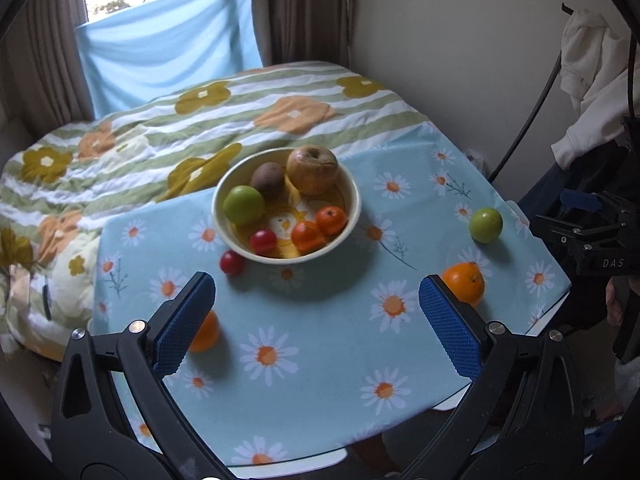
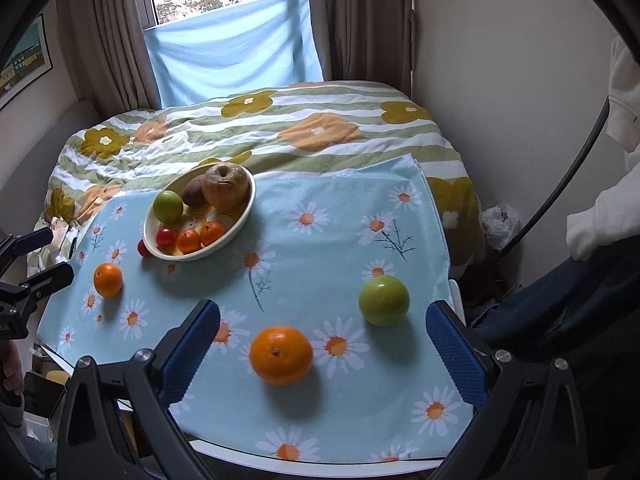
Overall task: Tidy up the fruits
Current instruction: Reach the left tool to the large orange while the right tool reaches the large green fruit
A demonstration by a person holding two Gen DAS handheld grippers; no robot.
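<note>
A cream bowl (image 1: 352, 204) (image 2: 246, 208) on the daisy tablecloth holds a brown apple (image 1: 312, 170), a kiwi (image 1: 268, 180), a green fruit (image 1: 243, 205), two small tangerines (image 1: 320, 226) and a red fruit (image 1: 263, 240). Loose on the cloth lie a red fruit (image 1: 232, 263), two oranges (image 1: 464, 282) (image 1: 206, 332) and a green fruit (image 1: 485, 225). My left gripper (image 1: 316, 292) is open and empty above the cloth before the bowl. My right gripper (image 2: 322, 320) is open and empty, with an orange (image 2: 281, 355) and the green fruit (image 2: 383, 300) just ahead between its fingers.
The small table (image 2: 360, 464) stands against a bed with a flowered quilt (image 1: 160, 136). A wall and hanging clothes (image 1: 592, 80) are at the right. The other gripper shows at the right edge of the left wrist view (image 1: 592, 236) and at the left edge of the right wrist view (image 2: 28, 280).
</note>
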